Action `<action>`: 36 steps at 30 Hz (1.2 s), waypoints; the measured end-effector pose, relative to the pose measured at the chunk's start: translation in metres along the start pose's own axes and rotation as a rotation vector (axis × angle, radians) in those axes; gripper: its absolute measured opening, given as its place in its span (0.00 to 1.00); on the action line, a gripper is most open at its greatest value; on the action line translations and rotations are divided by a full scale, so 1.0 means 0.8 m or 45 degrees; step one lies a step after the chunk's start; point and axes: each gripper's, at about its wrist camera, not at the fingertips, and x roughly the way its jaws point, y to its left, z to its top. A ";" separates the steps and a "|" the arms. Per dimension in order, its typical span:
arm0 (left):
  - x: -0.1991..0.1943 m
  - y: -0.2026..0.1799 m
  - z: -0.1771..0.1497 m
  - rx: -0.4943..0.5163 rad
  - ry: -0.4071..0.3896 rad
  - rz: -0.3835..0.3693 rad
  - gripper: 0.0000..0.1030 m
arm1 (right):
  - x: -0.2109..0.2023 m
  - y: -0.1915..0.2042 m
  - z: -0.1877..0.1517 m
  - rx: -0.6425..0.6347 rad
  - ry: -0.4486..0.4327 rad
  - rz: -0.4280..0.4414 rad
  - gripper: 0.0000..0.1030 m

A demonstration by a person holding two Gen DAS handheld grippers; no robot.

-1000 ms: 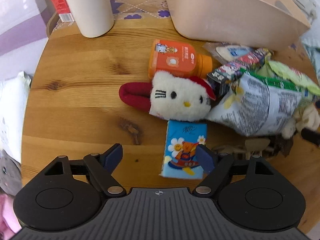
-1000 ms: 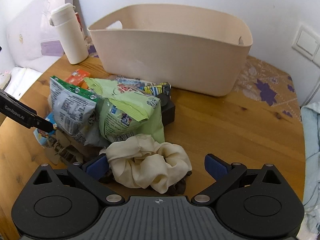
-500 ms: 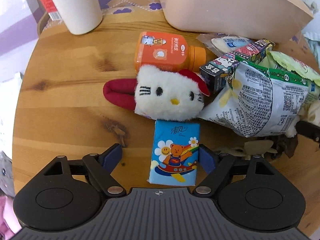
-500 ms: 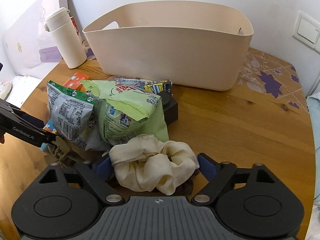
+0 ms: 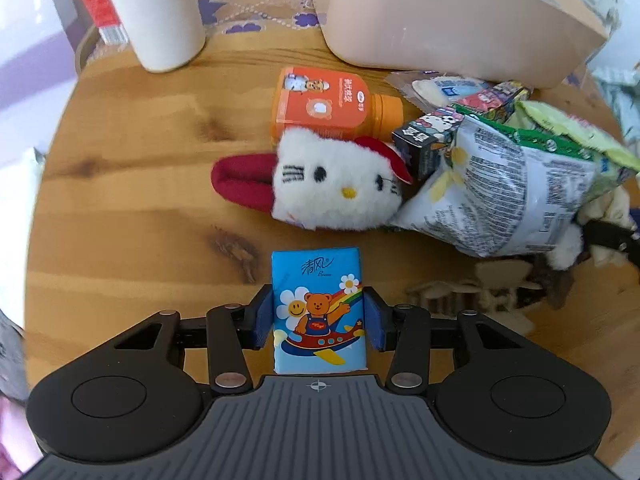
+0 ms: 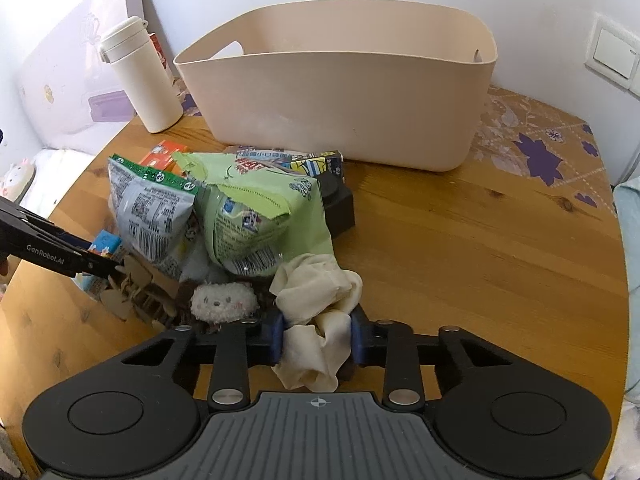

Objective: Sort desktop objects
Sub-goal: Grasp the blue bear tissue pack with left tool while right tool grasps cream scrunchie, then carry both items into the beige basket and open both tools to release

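My left gripper (image 5: pixel 318 316) is shut on a blue tissue pack (image 5: pixel 318 308) with a cartoon bear, near the table's front. Beyond it lie a white cat plush (image 5: pixel 336 180) and an orange bottle (image 5: pixel 328 100). My right gripper (image 6: pixel 318 338) is shut on a cream scrunchie (image 6: pixel 316 312). A beige basket (image 6: pixel 340 96) stands at the back of the table. The left gripper's arm shows in the right wrist view (image 6: pixel 52 248), with the tissue pack (image 6: pixel 105 242) behind it.
A grey snack bag (image 6: pixel 152 208) and a green snack bag (image 6: pixel 260 216) lie piled in front of the basket, with a black box (image 6: pixel 338 204), a small cream plush (image 6: pixel 222 300) and a beige hair claw (image 6: pixel 136 292). A white tumbler (image 6: pixel 140 76) stands back left.
Both grippers have closed: the left on the tissue pack, the right on the scrunchie. The tissue pack now sits apart from the cat plush. The scrunchie is bunched between the right pads.
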 end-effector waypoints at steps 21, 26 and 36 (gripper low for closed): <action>-0.063 -0.014 0.007 0.129 -0.138 0.077 0.45 | -0.079 -0.009 0.022 -0.089 -0.174 -0.018 0.23; -0.085 -0.012 0.030 0.119 -0.221 0.079 0.46 | -0.094 -0.016 0.048 -0.118 -0.233 -0.037 0.23; -0.125 -0.022 0.091 0.153 -0.357 0.091 0.45 | -0.102 -0.024 0.104 -0.226 -0.278 -0.094 0.24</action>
